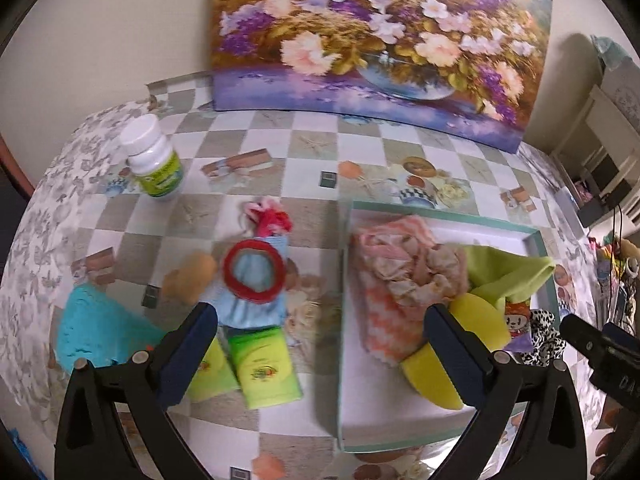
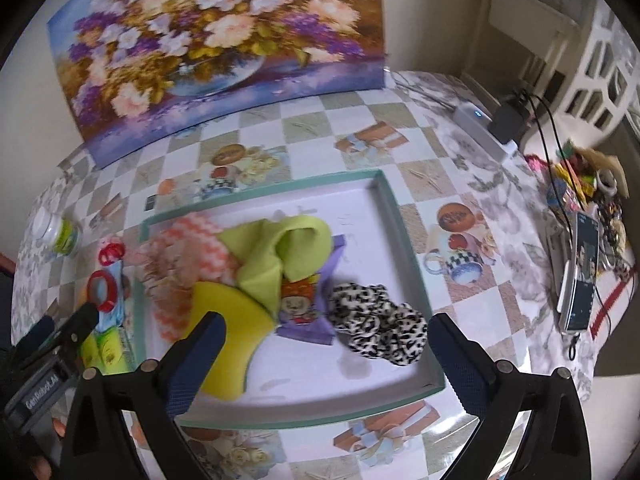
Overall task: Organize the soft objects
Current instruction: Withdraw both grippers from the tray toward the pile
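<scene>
the table [image 2: 472, 152], covered in a checked cloth, was seen with a flower painting [image 1: 380, 40] propped at its back. a shallow teal-rimmed tray [image 2: 404, 240] held a pink-and-white cloth [image 1: 384, 280], a green cloth [image 2: 280, 252], a yellow sponge [image 2: 232, 328] and a leopard-print scrunchie [image 2: 376, 324]. left of the tray lay a blue cloth [image 1: 256, 312] under a red ring [image 1: 254, 276]. the left claw [image 1: 320, 356] and right claw [image 2: 324, 356] were both spread wide, nothing held.
</scene>
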